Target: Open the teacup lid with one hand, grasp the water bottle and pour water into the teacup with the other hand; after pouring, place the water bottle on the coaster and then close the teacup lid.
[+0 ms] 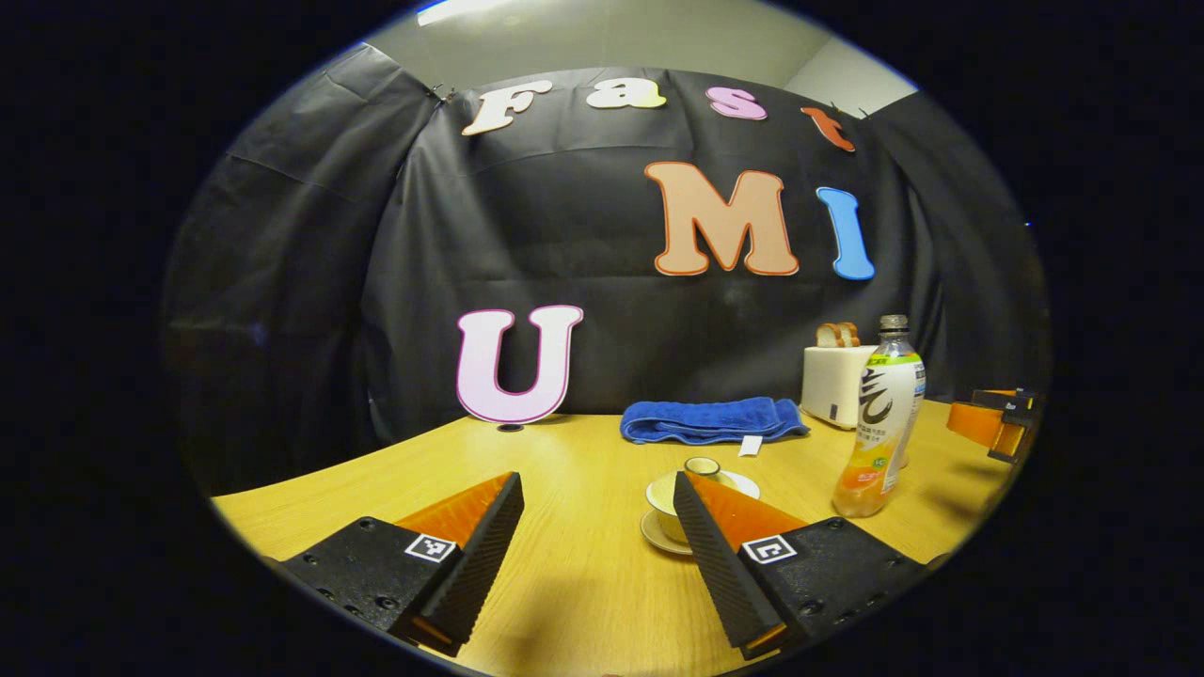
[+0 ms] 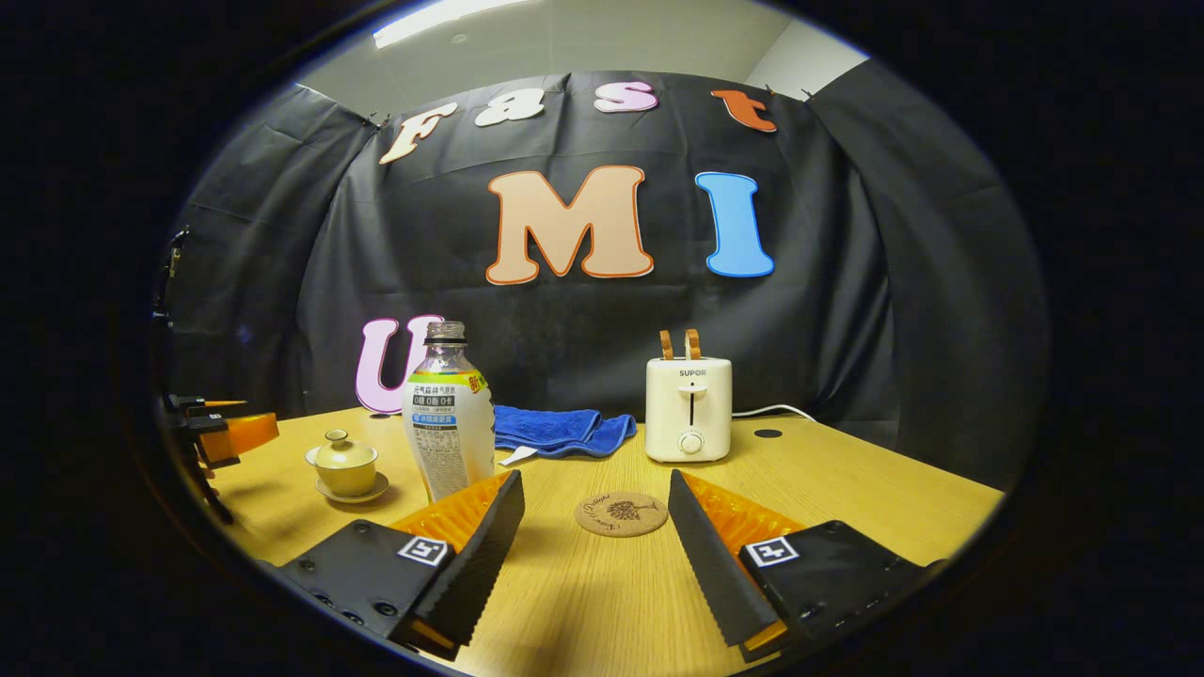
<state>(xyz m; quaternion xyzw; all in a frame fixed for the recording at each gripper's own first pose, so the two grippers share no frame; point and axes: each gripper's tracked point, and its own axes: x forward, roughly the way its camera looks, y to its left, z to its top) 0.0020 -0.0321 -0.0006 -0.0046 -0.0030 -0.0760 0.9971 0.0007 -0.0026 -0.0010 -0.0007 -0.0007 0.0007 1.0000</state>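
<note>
Black cloth hangs behind a yellow wooden table point(image 2: 847, 489) on which everything stands. On the left gripper view, the left gripper point(image 1: 597, 527) hovers low over the tabletop with its black ribbed fingers spread wide and nothing between them; the small cream ceramic teacup point(image 1: 666, 492) on its saucer sits just past the right finger, partly hidden by that finger's tip, with its knobbed lid point(image 1: 702, 465) on top. To the right of the cup stands the clear plastic water bottle point(image 1: 879, 418) with a white label and orange-tinted base, upright and cap off. Behind them lie a folded blue towel point(image 1: 712, 420) and a white toaster point(image 1: 832, 384) with bread slices in its slots. On the right gripper view, the right gripper point(image 2: 594, 531) is likewise released, its fingers wide apart and empty, and the round cork coaster point(image 2: 621, 514) lies on the table between and just beyond their tips. From there the bottle stands upright behind the left finger, the lidded teacup farther left, near the other gripper's orange body at the edge.
</note>
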